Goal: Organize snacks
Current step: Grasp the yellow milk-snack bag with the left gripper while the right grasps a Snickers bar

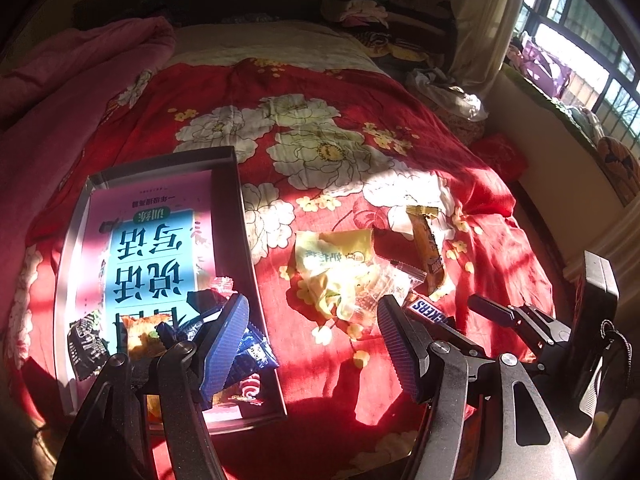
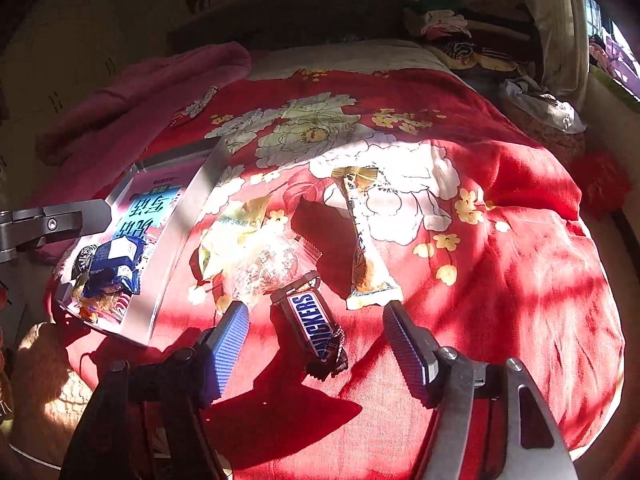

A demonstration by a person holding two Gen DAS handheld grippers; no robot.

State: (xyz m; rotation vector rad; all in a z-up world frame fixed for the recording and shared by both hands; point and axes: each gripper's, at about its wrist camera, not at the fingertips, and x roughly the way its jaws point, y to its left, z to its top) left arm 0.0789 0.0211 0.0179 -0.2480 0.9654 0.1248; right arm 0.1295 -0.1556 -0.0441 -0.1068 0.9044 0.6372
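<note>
A Snickers bar point(image 2: 316, 324) lies on the red floral quilt point(image 2: 500, 280), straight between the open jaws of my right gripper point(image 2: 316, 344); neither pad touches it. Just beyond it lie a clear wrapper point(image 2: 276, 264), a yellow-green packet point(image 2: 236, 228) and a long gold stick packet point(image 2: 368, 252). A shallow tray point(image 1: 240, 216) with a pink and blue printed base sits to the left and holds several wrapped snacks point(image 1: 248, 356). My left gripper point(image 1: 312, 344) hangs open and empty over the tray's near right corner. The Snickers bar point(image 1: 430, 310) peeks out behind its right finger.
A pink blanket point(image 1: 80, 80) is bunched along the quilt's left side. Piled clothes point(image 1: 372, 12) lie at the head of the bed. On the right the bed drops off toward a curtain point(image 1: 480, 20) and a window sill point(image 1: 568, 92). Strong sun patches cross the quilt.
</note>
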